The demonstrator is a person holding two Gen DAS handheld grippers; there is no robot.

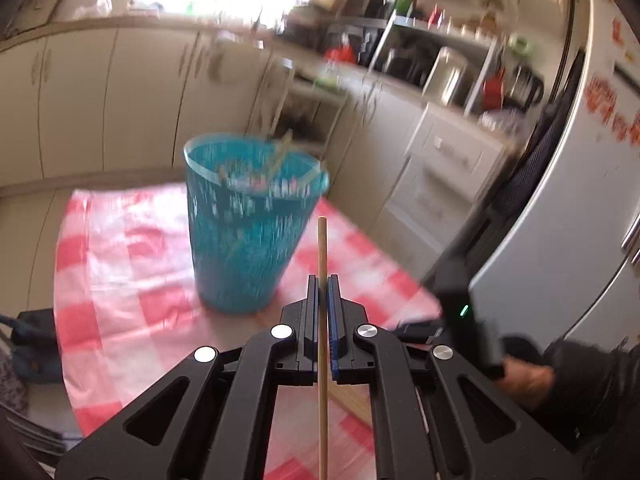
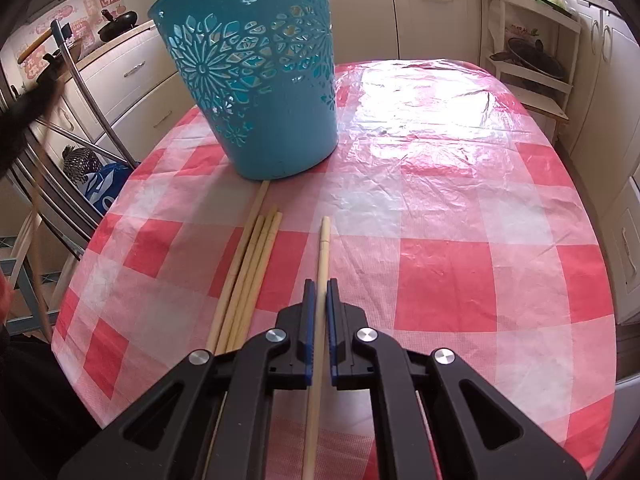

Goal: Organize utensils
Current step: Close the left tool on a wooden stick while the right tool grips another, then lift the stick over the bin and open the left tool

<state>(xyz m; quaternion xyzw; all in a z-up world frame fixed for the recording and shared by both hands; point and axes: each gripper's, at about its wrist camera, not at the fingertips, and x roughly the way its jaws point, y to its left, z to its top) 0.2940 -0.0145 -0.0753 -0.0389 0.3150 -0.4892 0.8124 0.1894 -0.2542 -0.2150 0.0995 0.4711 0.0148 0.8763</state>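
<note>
So we're mid-way through sorting chopsticks into the teal bucket [image 2: 256, 80], which sits upright on the desk [image 2: 460, 200] with its red-and-white checked plastic cover. Some sticks already poke out of the bucket's rim in the left wrist view, though it's blurry so we can't count them.

Left tool [image 1: 323, 292]: jaws pressed together, pinching a single darker chopstick [image 1: 322, 248] that runs straight up between the pads. It's held in the air with the bucket just beyond and a bit to the left, rim roughly at tip height. Right tool [image 2: 319, 296]: also closed, pinching a pale chopstick [image 2: 323, 248] low over the desk; we can't tell if the far end touches the cloth. Just to its left lies a loose bundle of chopsticks [image 2: 252, 264] on the cloth, its far end almost touching the base of the bucket.

Our read: both hands have a stick each, and the left one is on the carry-and-drop step. Next move for it, we reckon, is getting the tip over the rim, tilting so the stick points down into the opening, then letting go. The bucket is tall and light-looking, so knocking the wall could tip it. The right one follows, then the bundle.
</note>
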